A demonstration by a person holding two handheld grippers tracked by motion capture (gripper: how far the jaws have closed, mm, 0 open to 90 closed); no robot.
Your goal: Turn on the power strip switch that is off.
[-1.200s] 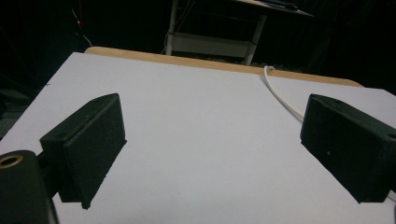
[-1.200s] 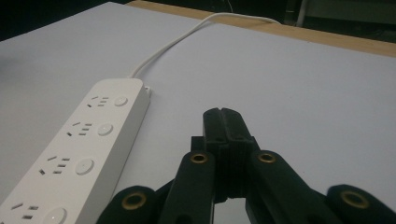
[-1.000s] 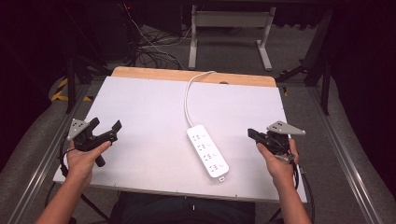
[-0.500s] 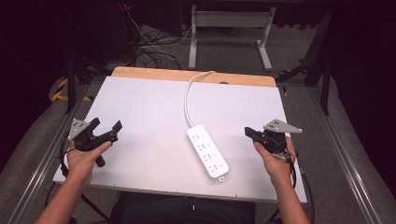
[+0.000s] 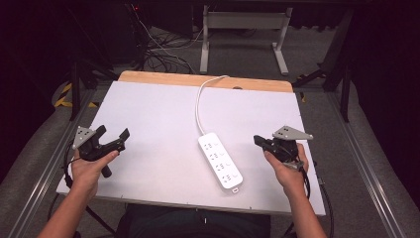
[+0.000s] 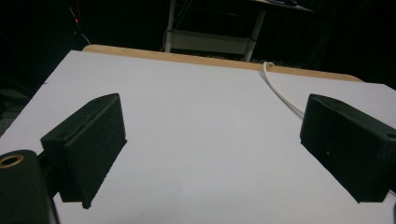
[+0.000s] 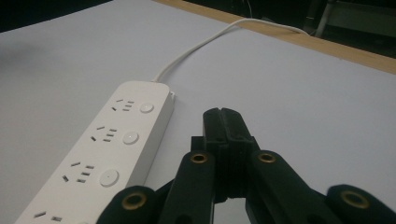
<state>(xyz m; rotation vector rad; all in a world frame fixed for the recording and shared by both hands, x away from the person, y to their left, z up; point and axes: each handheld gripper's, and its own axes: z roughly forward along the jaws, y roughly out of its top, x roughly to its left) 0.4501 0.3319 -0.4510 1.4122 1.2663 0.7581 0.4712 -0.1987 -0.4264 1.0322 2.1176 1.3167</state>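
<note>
A white power strip (image 5: 220, 160) lies on the white table top (image 5: 163, 114), angled toward the near right, with several sockets and round switches (image 7: 112, 144). Its white cord (image 5: 200, 101) runs back over the table's far edge. My left gripper (image 5: 113, 135) is held at the table's near left, jaws wide open with nothing between them (image 6: 212, 154). My right gripper (image 5: 258, 140) is at the near right, a short way right of the strip, jaws pressed together on nothing (image 7: 223, 114).
A wooden strip (image 5: 203, 80) borders the far edge of the table. Behind it stand a metal desk frame (image 5: 242, 29) and loose cables on the floor (image 5: 158, 54). Metal rails run along both sides of the table.
The right gripper has drifted slightly left, closer to the power strip. The left gripper stays where it was, still open.
</note>
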